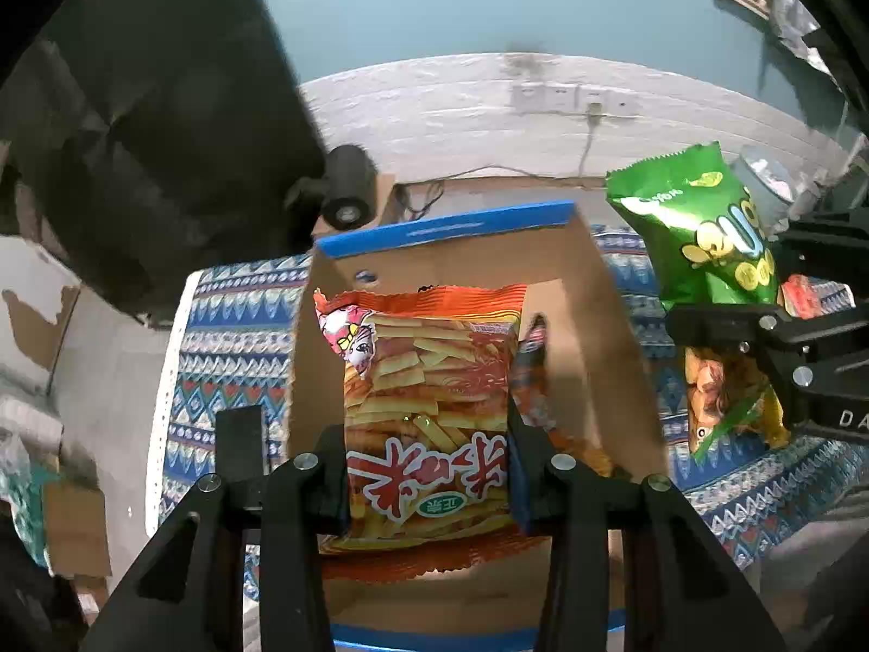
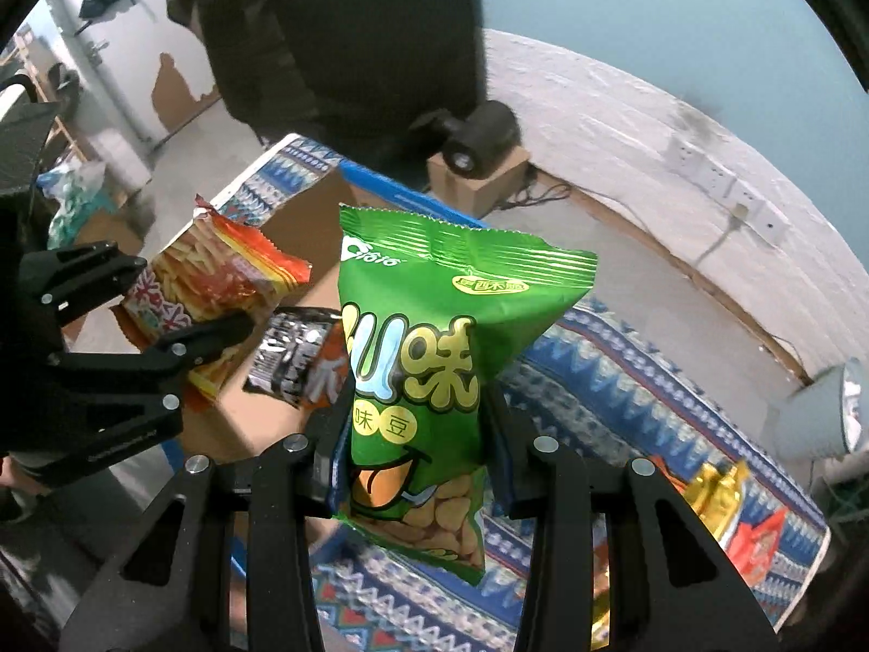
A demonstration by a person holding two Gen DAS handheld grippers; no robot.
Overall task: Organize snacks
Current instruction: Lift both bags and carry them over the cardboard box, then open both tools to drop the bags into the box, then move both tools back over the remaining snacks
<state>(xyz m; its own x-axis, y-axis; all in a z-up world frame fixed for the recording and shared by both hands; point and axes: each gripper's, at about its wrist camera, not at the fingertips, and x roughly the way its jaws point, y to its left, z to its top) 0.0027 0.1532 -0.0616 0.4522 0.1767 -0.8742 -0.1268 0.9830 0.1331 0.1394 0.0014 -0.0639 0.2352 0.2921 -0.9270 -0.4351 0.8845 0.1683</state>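
We see a cardboard box (image 1: 608, 293) standing on a patterned tablecloth (image 1: 228, 337). Our left gripper (image 1: 429, 467) holds a packet of potato sticks (image 1: 429, 380) over the box's open inside, where another snack packet (image 2: 293, 353) lies on the bottom. To its right, over the cloth beside the box, our right gripper (image 2: 415, 467) holds a bag of broad beans (image 2: 429, 348). More snack packets (image 2: 728, 505) lie at the cloth's far right end.

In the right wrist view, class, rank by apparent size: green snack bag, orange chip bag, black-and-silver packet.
1. Green snack bag, though nearest the camera.
2. Orange chip bag.
3. Black-and-silver packet, partly hidden.
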